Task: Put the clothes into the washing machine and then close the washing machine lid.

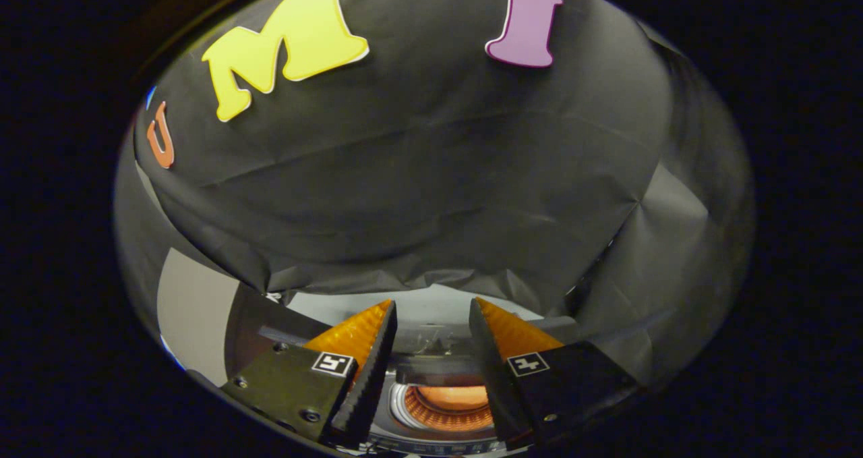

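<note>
The claw (431, 309) is open, with a wide gap between its two fingers and nothing held in it. Each finger (354, 340) is black with an orange, bumpy outer side and carries a small black-and-white square sticker on its block.

The big black cloth wall (418, 175) hangs behind everything, wrinkled and folded at the bottom.

The white and grey washing machine (431, 316) sits low down, just under the claw. Its pale flat top shows beyond the finger tips, right below the edge of the cloth.

The round drum opening (448, 407) of the machine shows between the fingers, near their base. It has a shiny silver ring around it. Inside it looks orange with ridges. I cannot tell if clothes are in there.
</note>
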